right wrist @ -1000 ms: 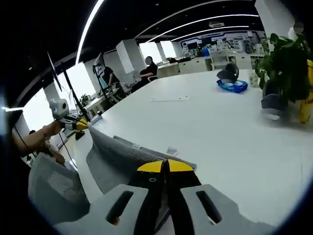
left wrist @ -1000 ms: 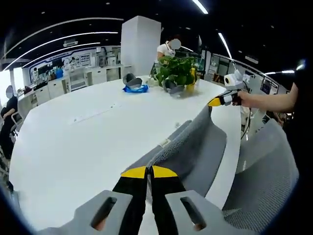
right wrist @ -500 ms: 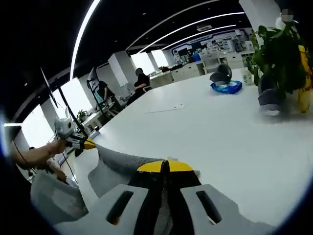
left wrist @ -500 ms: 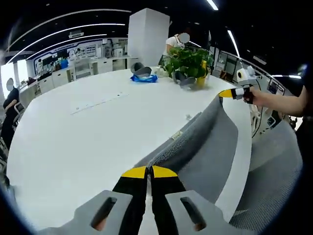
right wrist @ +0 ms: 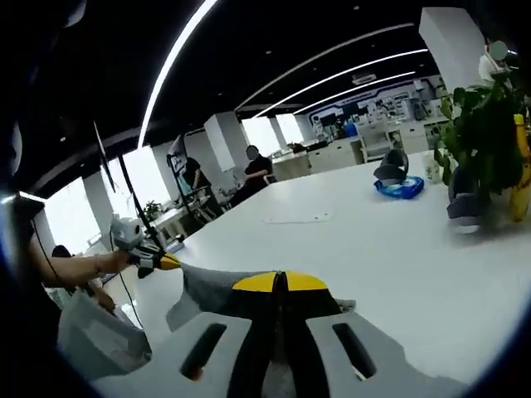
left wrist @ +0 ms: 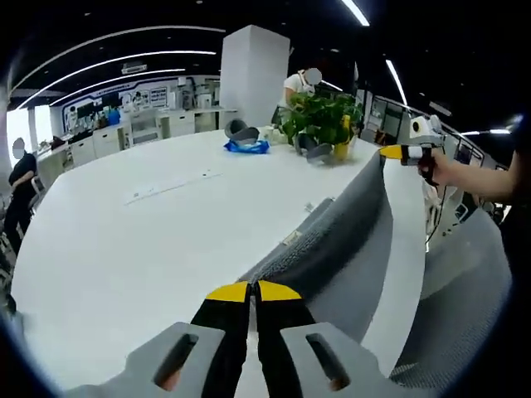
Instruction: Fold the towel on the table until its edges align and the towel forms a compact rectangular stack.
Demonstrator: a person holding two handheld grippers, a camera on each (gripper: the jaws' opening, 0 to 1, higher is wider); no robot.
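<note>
The broad white table [left wrist: 124, 240] spreads ahead of both pairs of fingers, its near rim curving past their right in the left gripper view. Over it the grey woven towel [left wrist: 340, 240] is stretched in the air between the two grippers, its long edge running from the left gripper [left wrist: 253, 292] up to the right gripper [left wrist: 397, 152], with the rest sagging toward the table's edge. A grey mesh chair back [left wrist: 456, 307] stands off the table, to the right of the left fingers. A leafy green potted plant [left wrist: 319, 120] sits far ahead on the tabletop, beside a small blue-and-grey object [left wrist: 246, 141].

Both grippers' yellow-tipped black jaws are pressed together, each pinching one corner of the towel. In the right gripper view the towel [right wrist: 220, 286] reaches from the right gripper [right wrist: 280, 283] leftward to the left gripper [right wrist: 162, 262], held in a hand [right wrist: 108, 264].
</note>
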